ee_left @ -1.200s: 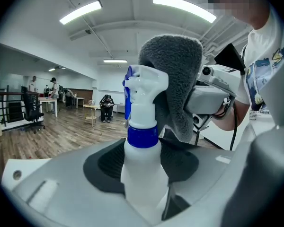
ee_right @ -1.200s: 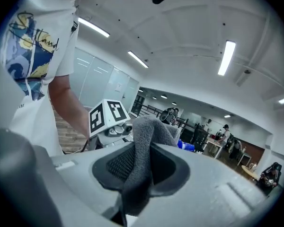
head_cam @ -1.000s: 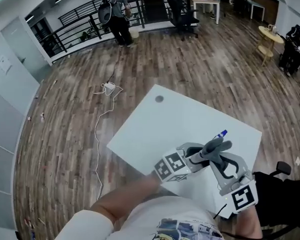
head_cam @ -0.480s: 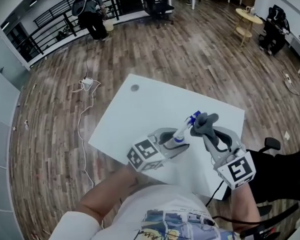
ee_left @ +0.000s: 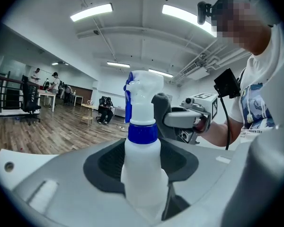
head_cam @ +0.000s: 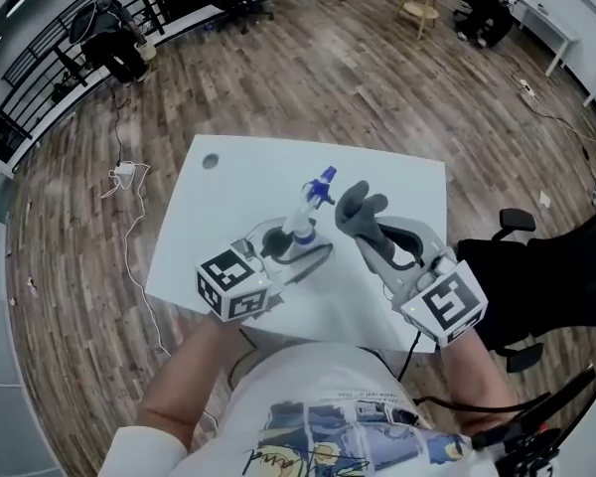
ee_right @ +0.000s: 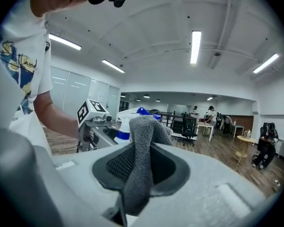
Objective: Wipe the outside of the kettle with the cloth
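My left gripper (head_cam: 293, 244) is shut on a white spray bottle (head_cam: 304, 217) with a blue collar and blue nozzle, held upright above the white table (head_cam: 228, 207). In the left gripper view the spray bottle (ee_left: 142, 160) stands between the jaws. My right gripper (head_cam: 366, 222) is shut on a grey cloth (head_cam: 356, 203), just right of the bottle and apart from it. In the right gripper view the cloth (ee_right: 143, 155) hangs folded over the jaws, with the spray bottle (ee_right: 131, 122) behind it. No kettle shows in any view.
A black office chair (head_cam: 507, 266) stands off the table's right edge. A white cable with a plug (head_cam: 127, 175) lies on the wooden floor at the left. A small round hole (head_cam: 211, 161) marks the table's far left corner. Other desks and people are far off.
The head view has swung, so the table now sits higher and more central. The two grippers, crossed close together before, now stand side by side with bottle and cloth a little apart.
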`<control>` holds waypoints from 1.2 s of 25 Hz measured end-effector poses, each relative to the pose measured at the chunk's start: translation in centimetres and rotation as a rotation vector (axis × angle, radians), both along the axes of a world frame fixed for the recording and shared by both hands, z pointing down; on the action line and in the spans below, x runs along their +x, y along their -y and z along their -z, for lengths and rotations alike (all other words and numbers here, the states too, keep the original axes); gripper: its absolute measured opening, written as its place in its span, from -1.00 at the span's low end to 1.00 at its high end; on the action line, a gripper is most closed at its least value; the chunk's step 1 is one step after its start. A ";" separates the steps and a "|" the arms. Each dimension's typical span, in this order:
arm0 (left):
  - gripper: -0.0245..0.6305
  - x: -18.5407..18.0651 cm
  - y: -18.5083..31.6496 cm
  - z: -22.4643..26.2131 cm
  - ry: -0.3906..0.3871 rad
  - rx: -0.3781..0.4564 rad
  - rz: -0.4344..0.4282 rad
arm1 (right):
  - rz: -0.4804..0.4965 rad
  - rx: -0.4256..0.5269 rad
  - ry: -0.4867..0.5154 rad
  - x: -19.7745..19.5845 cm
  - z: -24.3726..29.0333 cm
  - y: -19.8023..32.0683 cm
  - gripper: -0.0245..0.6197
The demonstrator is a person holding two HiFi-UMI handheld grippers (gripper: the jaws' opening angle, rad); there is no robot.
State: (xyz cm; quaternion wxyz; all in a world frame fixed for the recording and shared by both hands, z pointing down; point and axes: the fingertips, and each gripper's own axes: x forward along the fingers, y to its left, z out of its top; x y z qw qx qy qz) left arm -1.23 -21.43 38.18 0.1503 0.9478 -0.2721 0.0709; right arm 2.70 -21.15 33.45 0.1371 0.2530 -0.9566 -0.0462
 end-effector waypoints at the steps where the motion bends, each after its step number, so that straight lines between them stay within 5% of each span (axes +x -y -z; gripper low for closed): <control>1: -0.28 0.0 -0.1 0.1 -0.010 0.002 0.001 | 0.002 -0.014 0.002 0.0 -0.7 -0.4 -0.69; 11: -0.28 -1.1 2.3 4.4 -0.158 0.010 0.021 | 0.018 -0.084 -0.077 -1.0 -5.7 -1.4 -0.69; 24: -0.28 -1.3 2.8 6.8 -0.165 0.061 0.058 | -0.023 -0.197 -0.250 1.5 -16.1 -3.8 -0.69; 30: -0.28 -1.6 3.5 5.7 -0.173 0.050 0.079 | -0.071 -0.140 -0.193 2.1 -12.7 -2.9 -0.69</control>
